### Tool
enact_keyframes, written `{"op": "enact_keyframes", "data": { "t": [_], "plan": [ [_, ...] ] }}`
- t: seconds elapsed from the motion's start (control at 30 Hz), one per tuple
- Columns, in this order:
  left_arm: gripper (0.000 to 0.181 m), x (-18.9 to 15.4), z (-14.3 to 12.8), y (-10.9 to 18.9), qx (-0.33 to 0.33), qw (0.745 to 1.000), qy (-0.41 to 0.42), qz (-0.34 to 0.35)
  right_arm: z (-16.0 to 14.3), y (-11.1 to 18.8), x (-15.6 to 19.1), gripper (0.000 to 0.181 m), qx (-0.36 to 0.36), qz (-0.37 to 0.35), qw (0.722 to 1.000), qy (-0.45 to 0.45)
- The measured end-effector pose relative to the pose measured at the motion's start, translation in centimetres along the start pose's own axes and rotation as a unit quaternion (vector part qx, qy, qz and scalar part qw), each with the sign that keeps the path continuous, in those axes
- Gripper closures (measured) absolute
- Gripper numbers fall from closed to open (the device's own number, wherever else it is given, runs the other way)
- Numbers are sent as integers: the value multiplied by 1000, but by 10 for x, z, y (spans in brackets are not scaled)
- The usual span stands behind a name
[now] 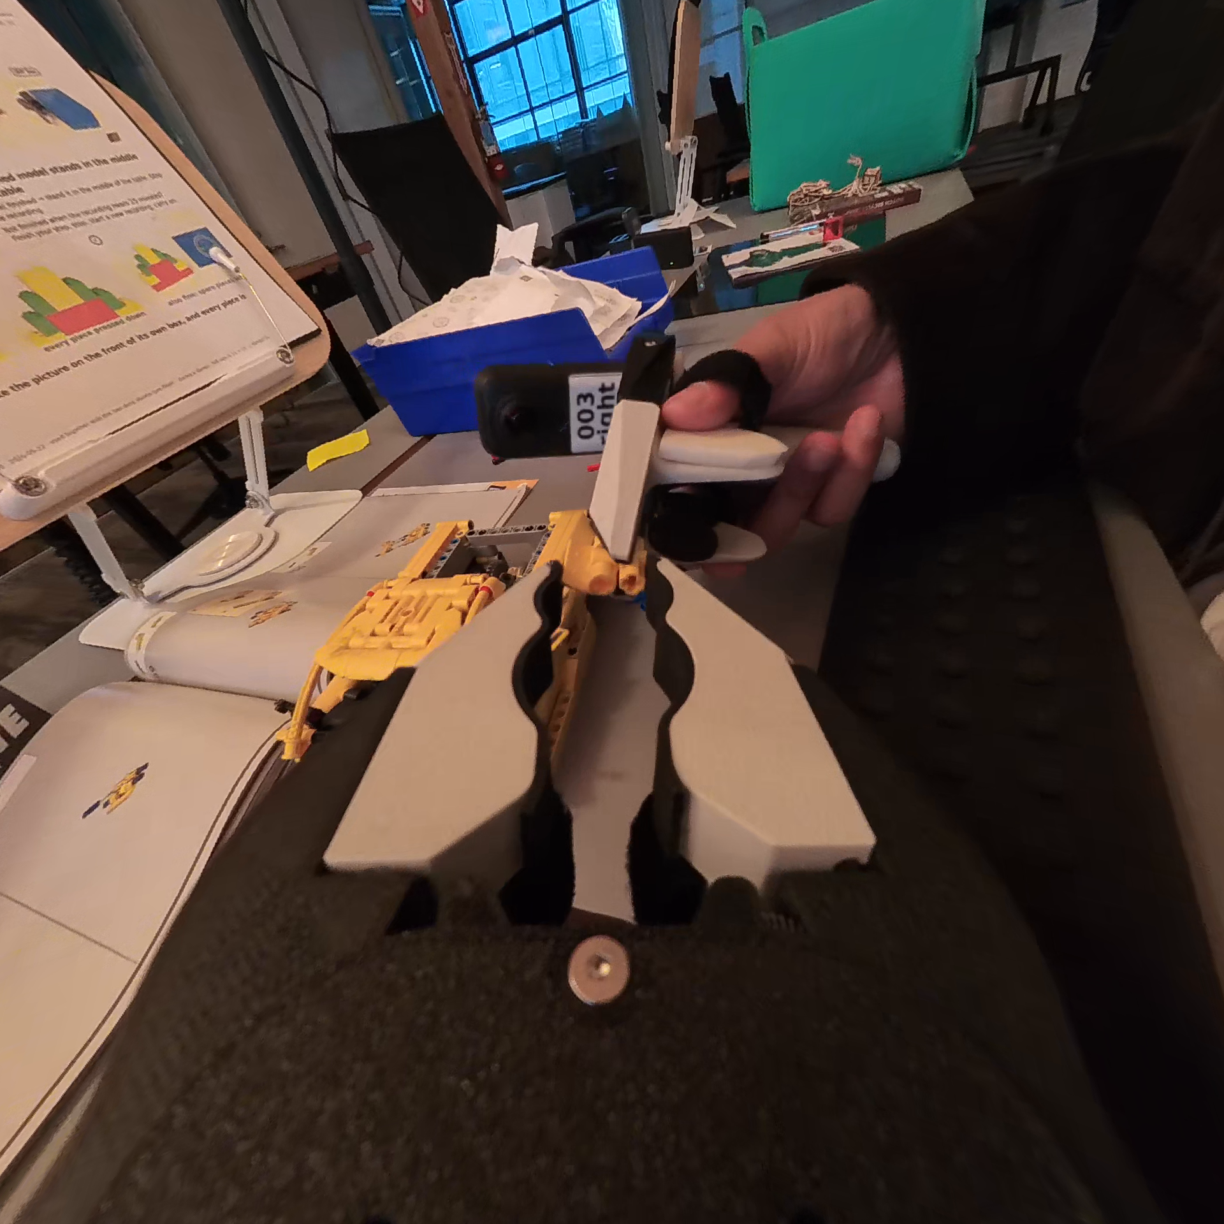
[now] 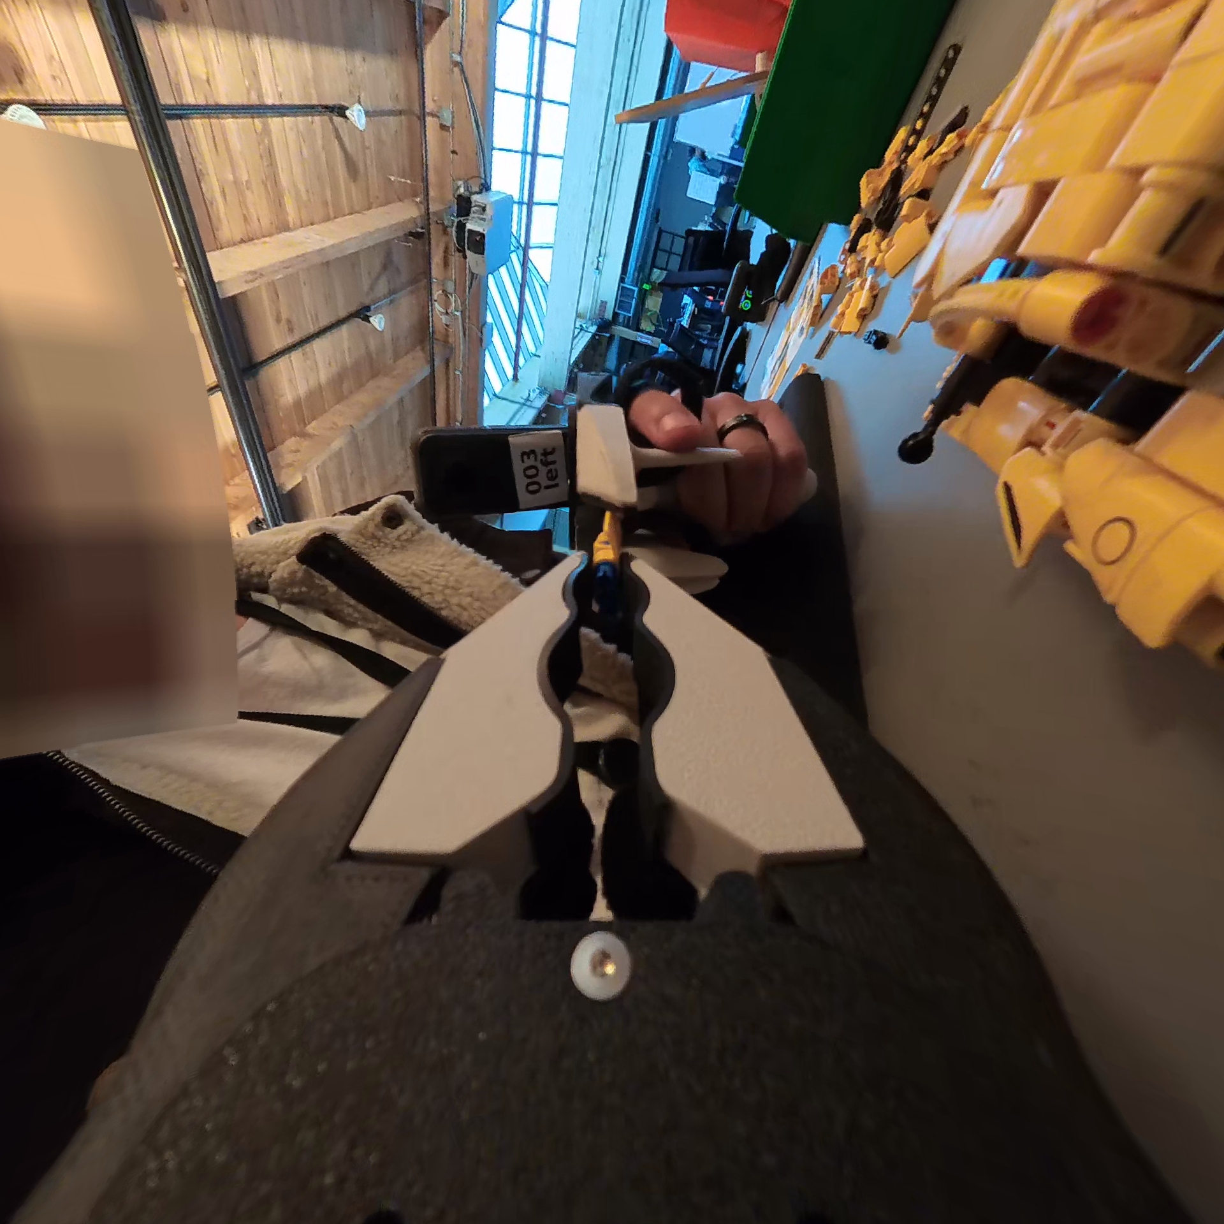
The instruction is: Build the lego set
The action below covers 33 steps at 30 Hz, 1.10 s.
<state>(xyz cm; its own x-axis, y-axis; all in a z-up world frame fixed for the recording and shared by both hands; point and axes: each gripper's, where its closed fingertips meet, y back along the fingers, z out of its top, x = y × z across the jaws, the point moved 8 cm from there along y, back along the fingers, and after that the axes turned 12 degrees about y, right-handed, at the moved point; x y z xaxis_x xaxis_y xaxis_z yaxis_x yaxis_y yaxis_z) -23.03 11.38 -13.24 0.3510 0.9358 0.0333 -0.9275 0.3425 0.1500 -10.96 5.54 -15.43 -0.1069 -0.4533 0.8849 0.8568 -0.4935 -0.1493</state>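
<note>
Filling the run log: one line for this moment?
left gripper: at model, grip unclear | right gripper: shut on small piece | booklet: open

- Two hand-held grippers: the left (image 1: 599,583) and the right (image 2: 606,573).
- Two hands: one (image 1: 808,424) on the right gripper, one (image 2: 728,463) on the left.
- One large yellow lego model (image 1: 410,616).
- One blue bin (image 1: 503,357) of crumpled papers.
- One open instruction booklet (image 1: 132,828).
- One instruction board on a stand (image 1: 119,265).
- Loose yellow pieces (image 2: 861,278) on the counter (image 2: 960,728): too blurred to count.
</note>
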Motion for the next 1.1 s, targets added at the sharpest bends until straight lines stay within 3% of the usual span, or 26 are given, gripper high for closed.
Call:
{"op": "enact_keyframes", "data": {
  "t": [0.17,0.23,0.33,0.37,0.43,0.47,0.57,0.67,0.87,1.1],
  "plan": [
    [156,-3,-1,-3,8,1000,-7,-4,-4,1,-3,176,-10,13,1000,-15],
    [156,-4,-2,-5,15,1000,4,-5,-3,5,1,176,2,-22,1000,17],
    [160,1,-6,-11,46,993,104,-21,16,50,23,176,-43,-118,985,121],
    [160,4,-9,-15,76,985,151,-26,19,76,29,175,-44,-209,961,178],
    [154,4,-14,-25,139,969,201,-35,16,127,38,176,-37,-405,871,277],
    [155,3,-17,-32,166,963,210,-25,11,142,45,176,-59,-435,845,305],
    [155,-2,-22,-58,200,955,219,0,-7,152,55,176,-156,-420,829,335],
    [153,1,-26,-80,218,958,187,12,-21,144,49,176,-172,-408,815,373],
    [139,0,-35,-107,278,955,103,7,-21,139,55,175,-145,-354,835,395],
    [139,-6,-36,-117,288,954,79,-4,-22,153,62,176,-198,-297,855,378]
  ]
}}
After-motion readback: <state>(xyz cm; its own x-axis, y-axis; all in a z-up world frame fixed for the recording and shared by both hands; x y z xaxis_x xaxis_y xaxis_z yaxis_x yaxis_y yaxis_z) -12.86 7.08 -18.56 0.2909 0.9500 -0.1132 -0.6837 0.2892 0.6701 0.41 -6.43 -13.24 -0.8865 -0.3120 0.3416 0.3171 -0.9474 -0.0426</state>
